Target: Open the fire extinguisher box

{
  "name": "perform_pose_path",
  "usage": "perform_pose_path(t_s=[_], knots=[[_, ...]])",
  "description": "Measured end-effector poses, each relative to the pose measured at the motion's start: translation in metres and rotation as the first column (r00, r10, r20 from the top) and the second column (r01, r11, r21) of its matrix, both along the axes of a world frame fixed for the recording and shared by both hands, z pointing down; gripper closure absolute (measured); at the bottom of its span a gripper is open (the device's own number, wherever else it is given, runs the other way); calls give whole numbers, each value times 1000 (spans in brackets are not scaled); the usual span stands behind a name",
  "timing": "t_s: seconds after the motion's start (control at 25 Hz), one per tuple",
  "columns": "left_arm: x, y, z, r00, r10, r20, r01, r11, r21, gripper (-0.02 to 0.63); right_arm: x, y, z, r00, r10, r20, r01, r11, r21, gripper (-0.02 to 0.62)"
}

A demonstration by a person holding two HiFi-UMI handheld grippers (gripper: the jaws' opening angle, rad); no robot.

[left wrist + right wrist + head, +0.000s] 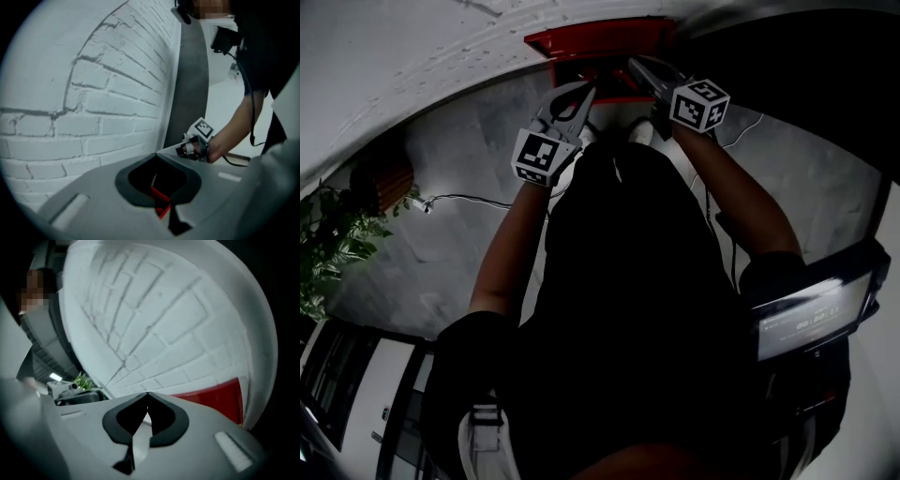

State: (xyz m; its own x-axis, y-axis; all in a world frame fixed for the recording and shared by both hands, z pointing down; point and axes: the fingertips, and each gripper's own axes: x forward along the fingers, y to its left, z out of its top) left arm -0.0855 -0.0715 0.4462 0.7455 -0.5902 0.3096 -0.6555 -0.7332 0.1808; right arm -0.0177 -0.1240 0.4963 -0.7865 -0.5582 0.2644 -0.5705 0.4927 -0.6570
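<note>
The red fire extinguisher box [598, 39] sits low against the white brick wall [108, 93], at the top middle of the head view, and we cannot tell from here whether its door is open. Just in front of the box, towards its left side, our left tool [589, 91] is clenched, its tips meeting. A sliver of red shows through the gap behind them, but we cannot say whether anything is pinched there. Our right tool [632, 62] lies across the box's front on the right side, its jaws also clenched together with nothing between them. Whether it touches the red face we cannot tell. In the right gripper view the box lies just to the right of the closed tips. Well to the left of the box, a white cable [469, 199] trails over the grey floor [441, 244], and farther out stands a green plant [328, 244].
</note>
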Motion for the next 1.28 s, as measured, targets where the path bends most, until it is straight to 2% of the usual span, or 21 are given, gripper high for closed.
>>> perform_pose_path(t_s=[0.08,0.16,0.28,0.52,0.64,0.84,1.0,1.28], knots=[[8,7,-39,999,30,-23,-29,998,53,604,-4,23,-49,993,-101,-67,110,984,141,586],[11,13,-71,998,47,-41,-43,994,102,604,-10,43,-90,976,-170,-133,200,945,257,586],[13,22,-111,996,49,-77,-38,990,137,604,-18,63,-145,966,-207,-155,251,896,365,586],[24,38,-162,991,74,-113,-58,989,138,604,-23,83,-220,960,-227,-164,279,826,490,586],[25,43,-180,988,68,-140,-45,986,158,604,-21,85,-244,961,-217,-172,276,806,523,586],[19,33,-203,989,67,-133,-42,983,180,604,-29,81,-274,954,-220,-202,298,749,592,586],[15,33,-202,990,63,-125,-38,981,192,604,-36,87,-272,952,-224,-208,305,734,606,586],[11,33,-207,987,54,-150,-19,974,227,604,-42,90,-270,954,-224,-197,298,743,599,586]])
